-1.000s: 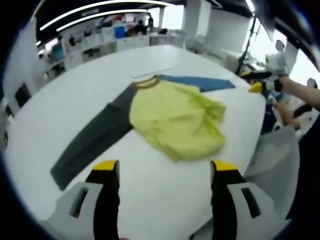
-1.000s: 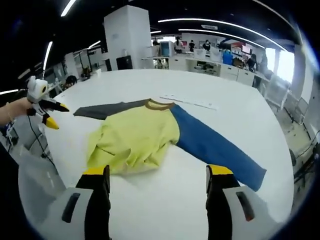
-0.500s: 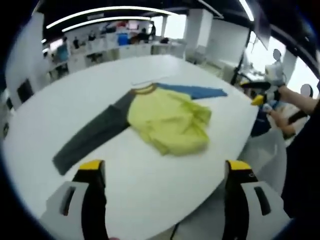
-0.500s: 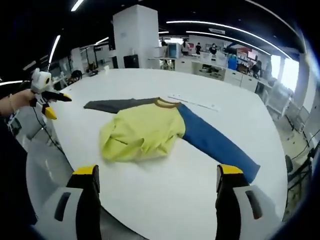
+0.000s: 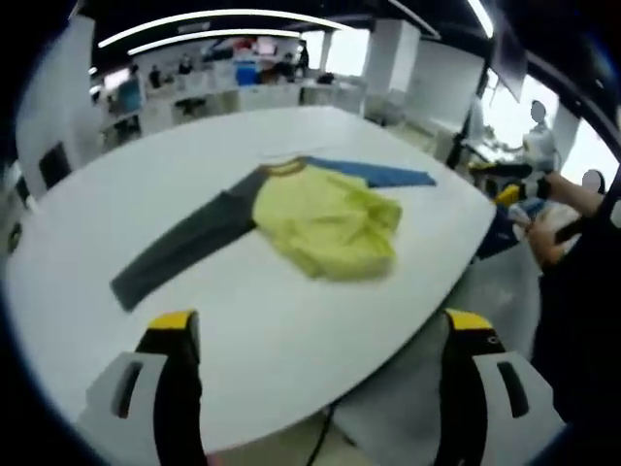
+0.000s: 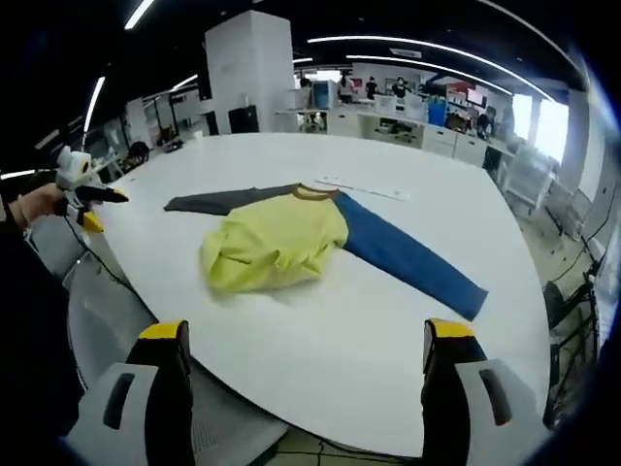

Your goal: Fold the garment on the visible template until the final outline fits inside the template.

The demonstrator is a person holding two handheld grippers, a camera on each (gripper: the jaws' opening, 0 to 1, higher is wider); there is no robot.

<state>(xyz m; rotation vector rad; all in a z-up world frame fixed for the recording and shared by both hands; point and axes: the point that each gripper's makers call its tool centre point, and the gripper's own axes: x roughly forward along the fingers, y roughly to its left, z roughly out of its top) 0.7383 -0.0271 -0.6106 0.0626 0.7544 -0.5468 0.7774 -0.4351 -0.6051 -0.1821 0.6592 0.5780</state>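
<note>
A long-sleeved garment [image 5: 325,228] lies on the round white surface [image 5: 252,330], well apart from both grippers. Its yellow body is bunched and partly folded over itself, with a brown collar at the far end. One sleeve is dark grey [image 5: 179,254] and stretches flat toward the near left in the left gripper view; the other is blue [image 6: 408,257] and stretches flat toward the right in the right gripper view. Just beyond the collar a thin pale strip [image 6: 357,188] lies flat (too small to tell what it is).

The left hand-held gripper [image 5: 315,325] hangs above the near edge of the surface, its yellow-tipped jaws spread wide with nothing between them. The right hand-held gripper [image 6: 306,335] is likewise held off the near rim, jaws wide apart and empty. In the right gripper view the left one shows again at the far left, in a person's hand [image 6: 34,204].
</note>
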